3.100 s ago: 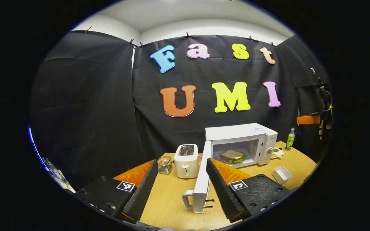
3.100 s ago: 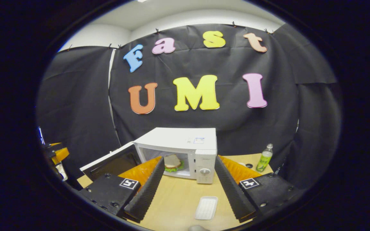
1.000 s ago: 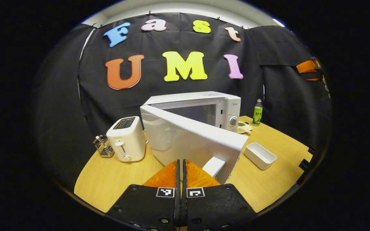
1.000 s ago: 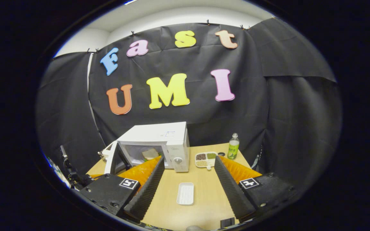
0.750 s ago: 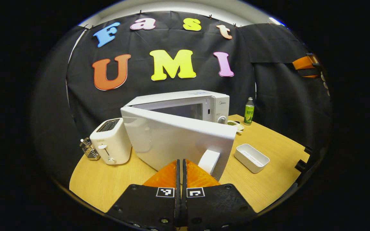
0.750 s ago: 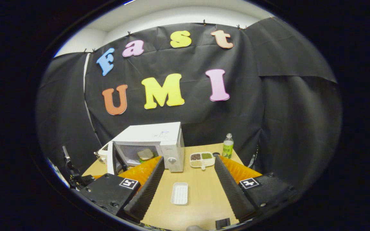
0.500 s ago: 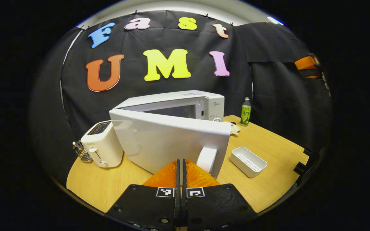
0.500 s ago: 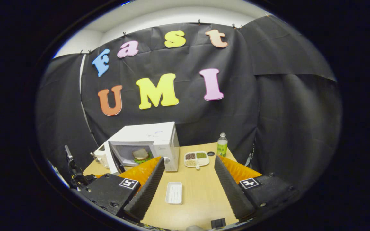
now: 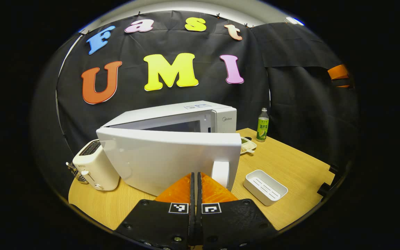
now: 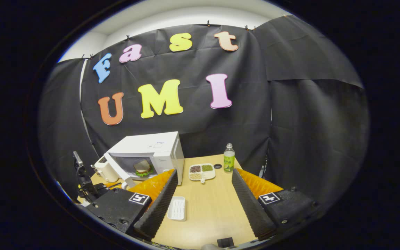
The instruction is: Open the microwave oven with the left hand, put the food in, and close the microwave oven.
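Note:
In the left gripper view, the white microwave has its door swung partway toward the front. My left gripper is shut, and its tips rest at the door's outer face just left of the white handle. From the right gripper view the microwave stands at the back left. A gap still shows between the door and the body. The sandwich lies inside. My right gripper is open and holds nothing, well back over the table.
A white toaster stands left of the microwave. A small white tray lies on the wooden table to the right. Farther back are a divided dish of beans and a green bottle.
The microwave door has swung further toward the front with my shut left gripper pressed beside the handle. The right gripper has drawn back and its view has turned to the right.

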Tool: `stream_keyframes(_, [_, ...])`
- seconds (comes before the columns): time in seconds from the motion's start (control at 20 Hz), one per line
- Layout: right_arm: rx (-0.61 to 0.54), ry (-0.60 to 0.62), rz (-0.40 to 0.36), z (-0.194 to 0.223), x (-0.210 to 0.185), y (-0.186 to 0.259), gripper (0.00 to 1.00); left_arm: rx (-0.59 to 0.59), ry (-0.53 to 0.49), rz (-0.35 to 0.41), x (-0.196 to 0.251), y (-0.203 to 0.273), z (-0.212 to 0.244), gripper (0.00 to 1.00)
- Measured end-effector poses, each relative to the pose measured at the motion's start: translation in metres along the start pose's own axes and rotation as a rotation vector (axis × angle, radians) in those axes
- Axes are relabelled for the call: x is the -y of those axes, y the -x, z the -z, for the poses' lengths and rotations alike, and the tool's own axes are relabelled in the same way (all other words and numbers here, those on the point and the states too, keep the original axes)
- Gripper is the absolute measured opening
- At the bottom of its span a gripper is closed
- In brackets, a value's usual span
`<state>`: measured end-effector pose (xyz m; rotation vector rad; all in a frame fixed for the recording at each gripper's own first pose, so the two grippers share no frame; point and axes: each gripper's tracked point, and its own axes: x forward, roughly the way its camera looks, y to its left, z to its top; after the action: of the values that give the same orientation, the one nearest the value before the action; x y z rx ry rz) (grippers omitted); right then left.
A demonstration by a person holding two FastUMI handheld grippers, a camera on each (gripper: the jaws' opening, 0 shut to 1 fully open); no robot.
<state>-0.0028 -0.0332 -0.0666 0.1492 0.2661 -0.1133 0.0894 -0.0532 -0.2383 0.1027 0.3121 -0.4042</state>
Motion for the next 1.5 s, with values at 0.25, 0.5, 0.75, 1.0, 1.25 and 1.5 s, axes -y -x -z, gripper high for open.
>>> stream_keyframes(0.25, [-0.010,0.003,0.010,0.001,0.011,-0.003,0.99,0.007,-0.006,0.008,0.008,-0.029,-0.011,0.00])
stream_keyframes(0.5, [-0.020,-0.008,0.035,0.005,0.026,-0.010,0.99,0.006,0.001,0.007,0.011,-0.063,-0.020,0.00])
stream_keyframes(0.75, [-0.026,-0.021,0.053,0.005,0.034,-0.017,0.99,0.012,0.010,0.006,0.012,-0.095,-0.027,0.00])
stream_keyframes(1.0, [-0.013,-0.051,0.078,0.002,0.038,-0.024,0.92,0.005,0.021,0.005,0.012,-0.121,-0.030,0.00])
stream_keyframes(1.25, [-0.020,-0.055,0.100,0.005,0.045,-0.027,0.92,0.000,0.068,0.000,0.009,-0.133,-0.035,0.00])
stream_keyframes(1.5, [-0.031,-0.071,0.124,0.009,0.052,-0.029,0.92,-0.005,0.081,-0.005,0.008,-0.139,-0.038,0.00])
